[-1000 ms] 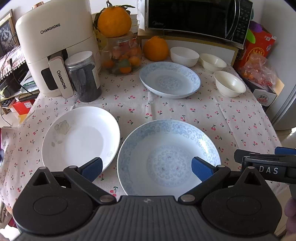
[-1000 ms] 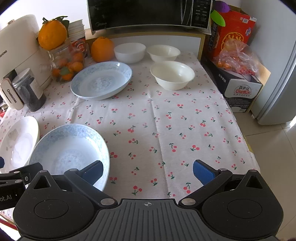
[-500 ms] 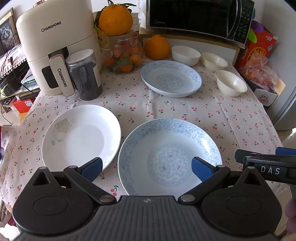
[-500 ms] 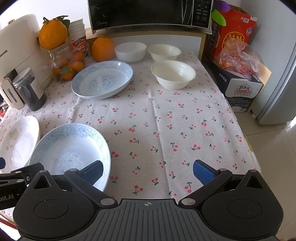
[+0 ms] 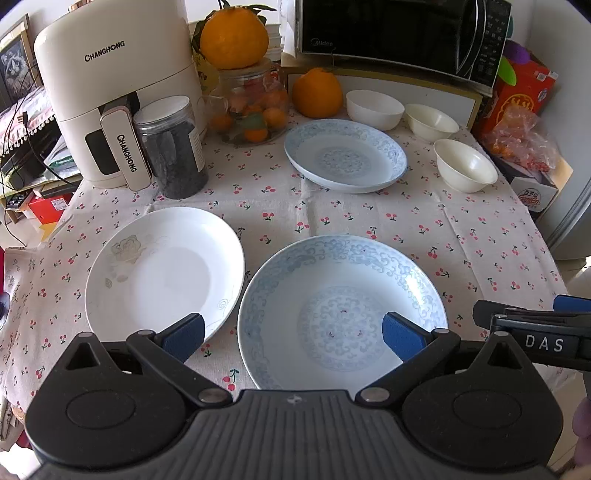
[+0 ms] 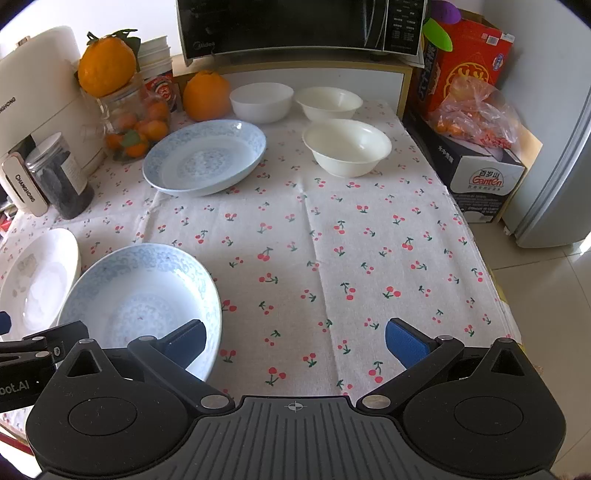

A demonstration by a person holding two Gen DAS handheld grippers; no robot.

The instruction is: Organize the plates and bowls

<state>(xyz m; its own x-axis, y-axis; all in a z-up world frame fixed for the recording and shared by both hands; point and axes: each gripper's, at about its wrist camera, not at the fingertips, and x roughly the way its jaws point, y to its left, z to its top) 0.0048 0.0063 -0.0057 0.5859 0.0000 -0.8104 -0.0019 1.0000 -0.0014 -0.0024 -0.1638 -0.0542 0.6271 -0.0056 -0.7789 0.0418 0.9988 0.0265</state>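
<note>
A near blue-patterned plate (image 5: 340, 314) (image 6: 140, 299) lies at the table's front, a white plate (image 5: 162, 273) (image 6: 33, 284) to its left. A second blue plate (image 5: 345, 155) (image 6: 205, 158) sits farther back. Three white bowls (image 5: 375, 109) (image 5: 432, 122) (image 5: 465, 170) stand at the back right, also in the right wrist view (image 6: 260, 101) (image 6: 328, 103) (image 6: 347, 147). My left gripper (image 5: 293, 338) is open and empty above the near blue plate. My right gripper (image 6: 295, 341) is open and empty over bare cloth, right of that plate.
A white air fryer (image 5: 110, 92), a dark jar (image 5: 171, 147), a glass jar of small oranges (image 5: 251, 110), two large oranges (image 5: 234, 35) (image 5: 317, 92) and a microwave (image 5: 399, 33) line the back. Boxes and a bag (image 6: 476, 110) stand beyond the table's right edge.
Both grippers have drifted slightly forward and stayed open. No plate or bowl has moved.
</note>
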